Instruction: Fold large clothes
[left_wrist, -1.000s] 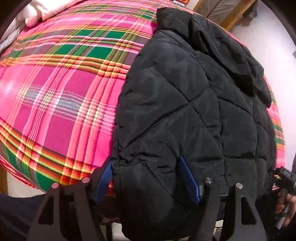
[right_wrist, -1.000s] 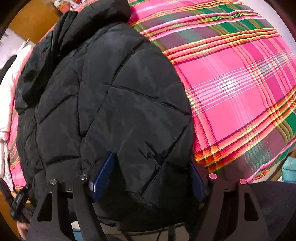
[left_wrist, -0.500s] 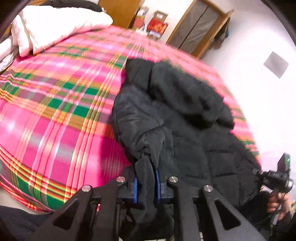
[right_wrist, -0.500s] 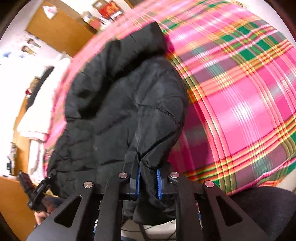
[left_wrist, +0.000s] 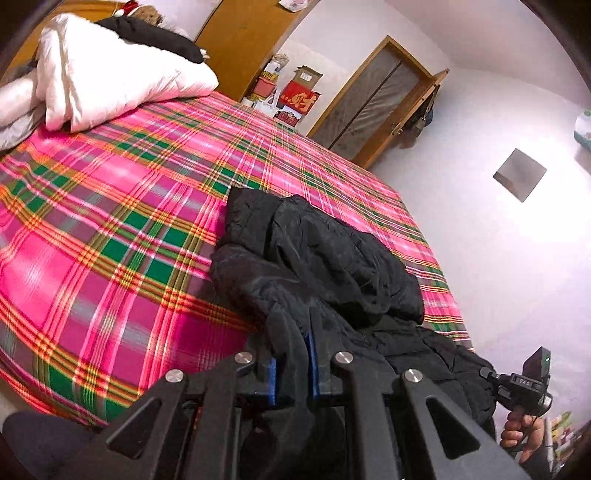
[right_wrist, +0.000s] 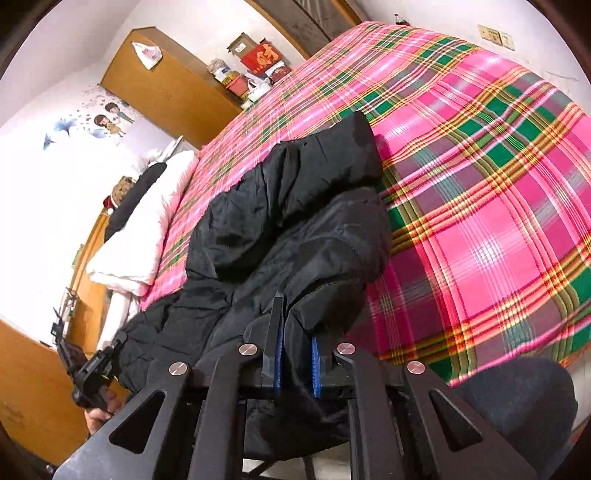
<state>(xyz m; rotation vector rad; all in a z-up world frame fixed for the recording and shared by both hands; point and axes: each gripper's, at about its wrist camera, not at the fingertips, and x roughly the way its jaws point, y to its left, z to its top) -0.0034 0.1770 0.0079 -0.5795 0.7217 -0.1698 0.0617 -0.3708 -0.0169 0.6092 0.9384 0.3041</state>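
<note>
A black quilted puffer jacket (left_wrist: 325, 266) lies bunched at the near edge of a bed covered in a pink plaid sheet (left_wrist: 122, 229). My left gripper (left_wrist: 291, 354) is shut on the jacket's bottom hem at one corner and holds it raised. In the right wrist view the same jacket (right_wrist: 295, 221) stretches away with its hood at the far end. My right gripper (right_wrist: 295, 350) is shut on the hem at the other corner. The right gripper also shows in the left wrist view (left_wrist: 524, 384), and the left one in the right wrist view (right_wrist: 88, 373).
A white duvet (left_wrist: 110, 81) with a dark garment on it lies at the head of the bed. A wooden wardrobe (right_wrist: 166, 85), red boxes (left_wrist: 299, 96) and a door (left_wrist: 369, 103) stand beyond the bed. A white wall (left_wrist: 517, 221) runs along the right side.
Both grippers were open around the jacket's hem; they have shut on it and lifted it up and back, so the jacket now bunches toward the near edge.
</note>
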